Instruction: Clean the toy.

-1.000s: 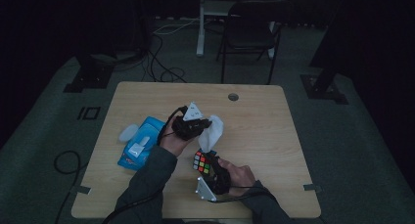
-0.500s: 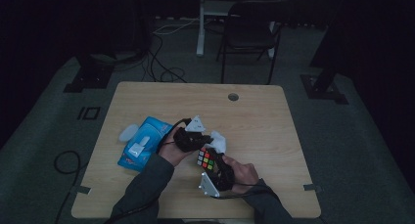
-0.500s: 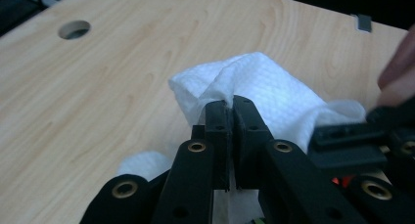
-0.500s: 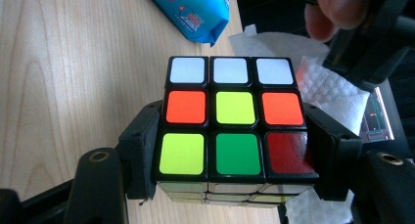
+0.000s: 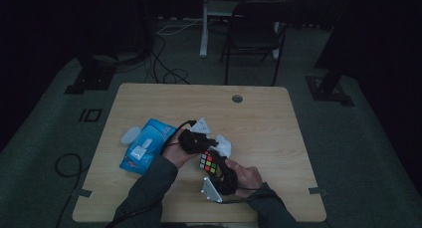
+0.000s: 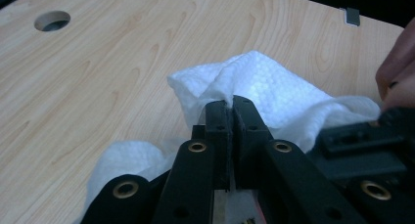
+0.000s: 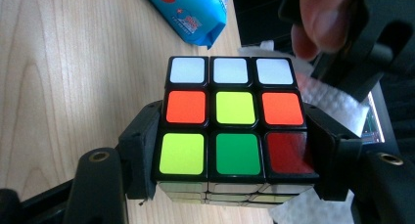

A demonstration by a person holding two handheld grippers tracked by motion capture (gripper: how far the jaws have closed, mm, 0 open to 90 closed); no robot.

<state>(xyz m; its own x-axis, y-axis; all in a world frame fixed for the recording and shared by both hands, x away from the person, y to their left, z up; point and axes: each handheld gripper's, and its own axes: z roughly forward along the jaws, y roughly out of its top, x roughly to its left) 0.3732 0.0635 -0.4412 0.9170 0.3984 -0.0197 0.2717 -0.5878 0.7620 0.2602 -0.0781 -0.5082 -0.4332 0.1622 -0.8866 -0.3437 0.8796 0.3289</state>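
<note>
From the high view, both hands meet near the front middle of the wooden table (image 5: 278,123). The left gripper (image 5: 208,144) sits just above the puzzle cube (image 5: 209,163), with a crumpled white wipe (image 5: 223,145) at its tip. The right gripper (image 5: 213,164) comes in from the near edge, the cube sitting at its jaws. Off to the left lies a blue wipes pack (image 5: 144,146), and beside it a small white lid-like piece (image 5: 130,135). A round cable hole (image 5: 237,98) marks the far side of the tabletop.

Over to the left gripper view: the black jaws are pressed tight together on a fold of the white wipe (image 6: 264,89), which billows out beyond and below them over the bare wood. The other gripper's black body (image 6: 362,145) crowds in at the right, a fingertip above it.

Now the right gripper view: the puzzle cube (image 7: 234,121) is clamped squarely between the two jaws, one pad on each side. Its facing side shows a white top row, orange-yellow-orange in the middle, yellow-green-red below. Behind it, the wipe (image 7: 328,99) and the left gripper's dark frame (image 7: 372,43), and the blue wipes pack (image 7: 195,11) at the top.
</note>
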